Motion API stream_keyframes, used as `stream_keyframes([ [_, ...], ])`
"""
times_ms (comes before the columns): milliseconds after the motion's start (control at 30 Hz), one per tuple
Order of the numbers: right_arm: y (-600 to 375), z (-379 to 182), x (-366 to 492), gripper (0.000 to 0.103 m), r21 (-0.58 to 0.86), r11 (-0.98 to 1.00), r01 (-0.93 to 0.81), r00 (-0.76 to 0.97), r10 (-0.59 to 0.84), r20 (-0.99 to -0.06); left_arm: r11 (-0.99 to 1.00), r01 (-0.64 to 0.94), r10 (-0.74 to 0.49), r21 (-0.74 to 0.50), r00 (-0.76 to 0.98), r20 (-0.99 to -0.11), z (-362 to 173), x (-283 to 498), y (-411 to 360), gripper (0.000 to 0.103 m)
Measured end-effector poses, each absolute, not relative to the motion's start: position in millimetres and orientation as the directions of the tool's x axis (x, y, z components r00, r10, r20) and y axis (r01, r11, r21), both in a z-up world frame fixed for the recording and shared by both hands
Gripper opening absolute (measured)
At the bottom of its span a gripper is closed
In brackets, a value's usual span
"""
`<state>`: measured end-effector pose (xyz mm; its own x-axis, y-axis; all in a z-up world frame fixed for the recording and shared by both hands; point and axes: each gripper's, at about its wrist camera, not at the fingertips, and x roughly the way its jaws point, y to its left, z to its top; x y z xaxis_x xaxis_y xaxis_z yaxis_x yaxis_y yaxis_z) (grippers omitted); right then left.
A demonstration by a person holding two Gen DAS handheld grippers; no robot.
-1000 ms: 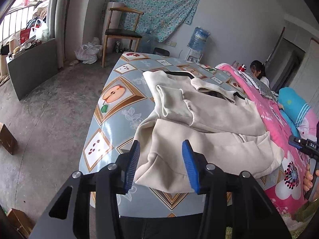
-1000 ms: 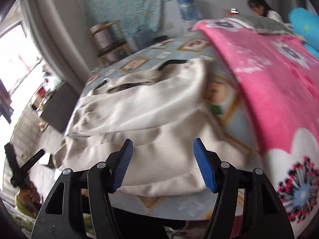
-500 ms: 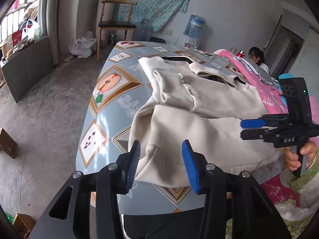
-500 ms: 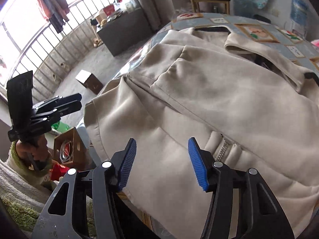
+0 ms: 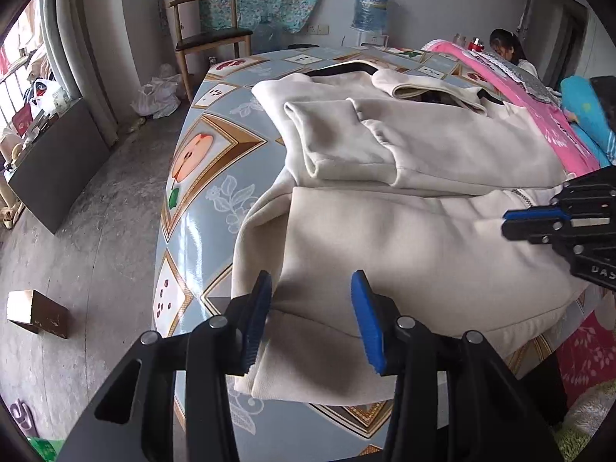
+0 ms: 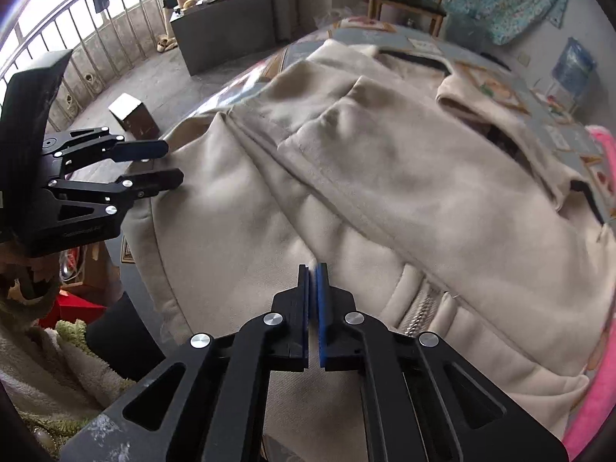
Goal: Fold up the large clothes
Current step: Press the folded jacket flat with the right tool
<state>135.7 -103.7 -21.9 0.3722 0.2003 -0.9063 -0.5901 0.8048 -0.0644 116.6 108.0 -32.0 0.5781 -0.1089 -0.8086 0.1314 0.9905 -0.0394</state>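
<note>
A cream fleece jacket point(image 5: 404, 231) with a zip lies partly folded on the patterned table point(image 5: 192, 177), one sleeve laid across its chest. My left gripper point(image 5: 310, 308) hovers over the near hem corner. Its jaws are closing, the hem lies between and under them, and the pads do not press it. In the right wrist view the left gripper point(image 6: 175, 163) stands at the jacket's point(image 6: 385, 177) left edge. My right gripper point(image 6: 312, 269) is shut, tips down on the cloth beside the zip point(image 6: 415, 312). Whether it pinches any cloth does not show. The left wrist view shows the right gripper point(image 5: 504, 225) at the far right.
A pink blanket point(image 5: 554, 131) covers the table's right side, and a person point(image 5: 508, 46) sits beyond it. A wooden chair point(image 5: 208, 34) and a water jug point(image 5: 369, 4) stand by the back wall. A cardboard box point(image 5: 34, 312) and a dark cabinet point(image 5: 54, 161) are on the left.
My right gripper swung over the jacket, rolled, dropped to the cloth by the zip and shut its jaws. My left gripper sank closer to the hem and its jaws narrowed a little.
</note>
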Motion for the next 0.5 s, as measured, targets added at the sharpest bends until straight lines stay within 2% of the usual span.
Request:
stream_keyframes([
  [33,-101,-10,132,0.003,-0.091,0.808,-0.582,0.417,0.201,-0.886,0.992,0.12,-0.105,-0.043,0.58,-0.808,-32,117,111,0.03],
  [133,-92,20,129,0.003,-0.156,0.814,-0.56,0.52,0.199,-0.83,0.993,0.099,-0.108,-0.061,0.587,-0.802,-30,116,121,0.02],
  [233,-84,16,132,0.003,-0.246,0.8,-0.547,0.57,0.14,-0.81,0.996,0.074,-0.089,-0.056,0.601,-0.794,-27,115,126,0.017],
  [333,-85,-12,146,0.003,-0.293,0.79,-0.538,0.563,0.079,-0.822,0.995,0.068,-0.096,-0.068,0.635,-0.767,-19,108,130,0.015],
  [433,-92,-37,156,0.003,-0.28,0.803,-0.526,0.533,0.055,-0.844,0.986,0.125,-0.165,-0.109,0.695,-0.7,0,97,129,0.015],
  [500,-93,-46,160,0.003,-0.264,0.814,-0.517,0.518,0.053,-0.854,0.963,0.222,-0.266,-0.154,0.686,-0.677,9,96,118,0.015],
])
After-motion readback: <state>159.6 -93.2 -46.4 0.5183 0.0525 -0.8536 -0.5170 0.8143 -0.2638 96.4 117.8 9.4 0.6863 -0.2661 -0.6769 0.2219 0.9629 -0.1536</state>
